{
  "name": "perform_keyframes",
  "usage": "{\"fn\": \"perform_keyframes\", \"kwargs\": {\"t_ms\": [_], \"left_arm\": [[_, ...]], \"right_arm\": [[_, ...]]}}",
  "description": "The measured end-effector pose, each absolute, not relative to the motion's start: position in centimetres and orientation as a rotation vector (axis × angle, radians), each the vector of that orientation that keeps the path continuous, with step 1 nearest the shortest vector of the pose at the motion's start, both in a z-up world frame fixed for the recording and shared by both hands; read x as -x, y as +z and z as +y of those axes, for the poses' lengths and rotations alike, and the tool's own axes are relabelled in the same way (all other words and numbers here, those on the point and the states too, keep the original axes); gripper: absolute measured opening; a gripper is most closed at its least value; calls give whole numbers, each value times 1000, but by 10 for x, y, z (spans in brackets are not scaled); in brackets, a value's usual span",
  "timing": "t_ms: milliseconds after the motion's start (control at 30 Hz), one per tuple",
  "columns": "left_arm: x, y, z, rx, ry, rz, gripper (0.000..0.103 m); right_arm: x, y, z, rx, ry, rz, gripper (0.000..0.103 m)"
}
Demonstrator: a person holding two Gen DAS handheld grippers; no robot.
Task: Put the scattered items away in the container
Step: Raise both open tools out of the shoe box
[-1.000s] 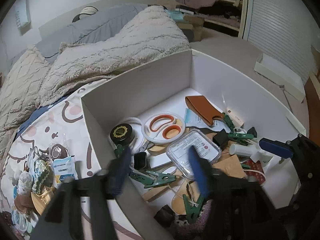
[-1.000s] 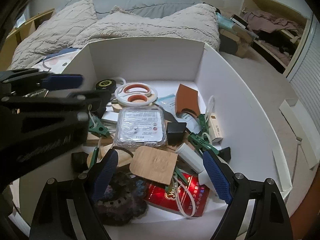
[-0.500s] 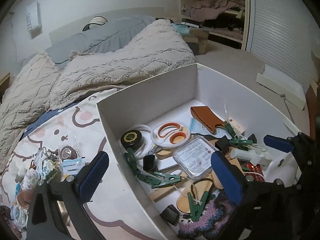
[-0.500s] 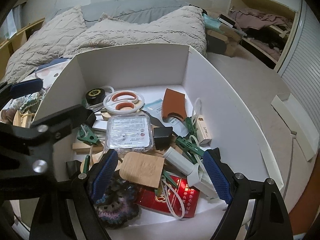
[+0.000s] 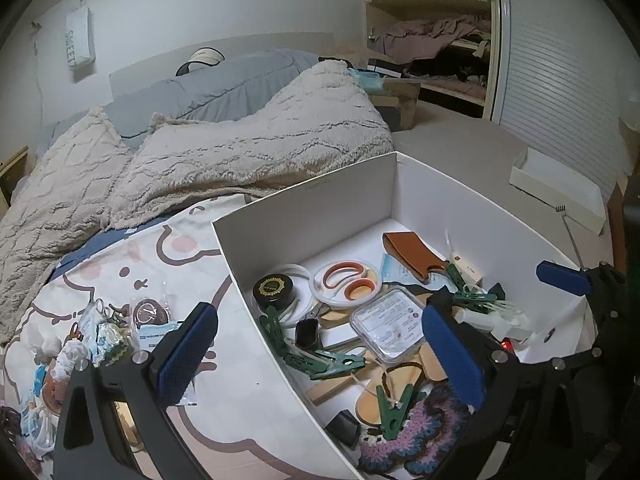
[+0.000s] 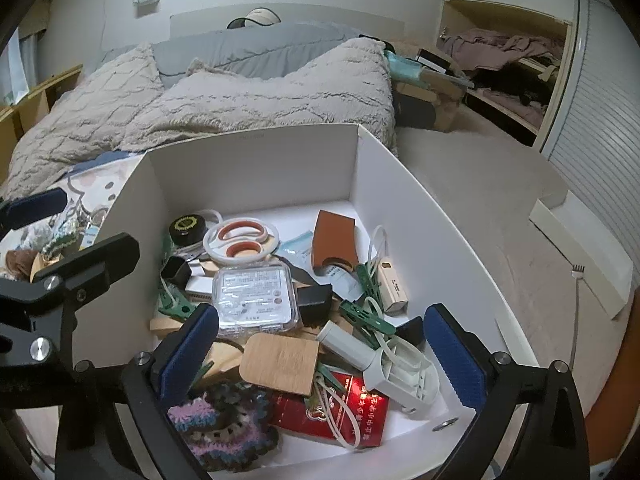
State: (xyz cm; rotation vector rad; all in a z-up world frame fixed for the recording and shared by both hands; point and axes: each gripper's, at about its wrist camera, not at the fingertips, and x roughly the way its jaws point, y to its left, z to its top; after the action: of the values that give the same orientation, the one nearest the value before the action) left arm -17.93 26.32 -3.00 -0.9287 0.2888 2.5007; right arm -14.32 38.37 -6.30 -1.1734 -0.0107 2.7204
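Your left gripper (image 5: 320,354) is spread wide with nothing between its pads; it straddles the near-left wall of the white box (image 5: 304,204), one finger over the bedsheet and the other over the box's contents. Your right gripper (image 6: 320,354) hangs over the near end of the box, its jaws opening and nothing pinched between them.

Inside the box lie the gathered things — a clear plastic case (image 6: 256,294) near the middle, white-and-orange scissors (image 6: 240,240) behind it toward the far wall, and a black round tin (image 6: 187,229) by the left wall. A brown leather sleeve (image 6: 334,244) sits toward the far right corner. At the near end are a crocheted piece (image 6: 224,436), a wooden tag (image 6: 280,362), a red booklet (image 6: 332,412) and a white plastic device (image 6: 400,368). Green clothespins (image 5: 320,362) are strewn among them.

Left of the box, on the patterned bedsheet (image 5: 240,400), a cluster of small packets and trinkets (image 5: 108,332) is not yet tidied — well apart from the box wall.
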Motion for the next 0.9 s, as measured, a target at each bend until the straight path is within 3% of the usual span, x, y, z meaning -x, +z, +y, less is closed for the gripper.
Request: {"fn": "perform_keyframes", "kwargs": {"t_ms": [900], "left_arm": [[181, -33, 212, 932, 2624, 235, 103]], "right_arm": [[142, -53, 378, 1094, 2746, 10, 103]]}}
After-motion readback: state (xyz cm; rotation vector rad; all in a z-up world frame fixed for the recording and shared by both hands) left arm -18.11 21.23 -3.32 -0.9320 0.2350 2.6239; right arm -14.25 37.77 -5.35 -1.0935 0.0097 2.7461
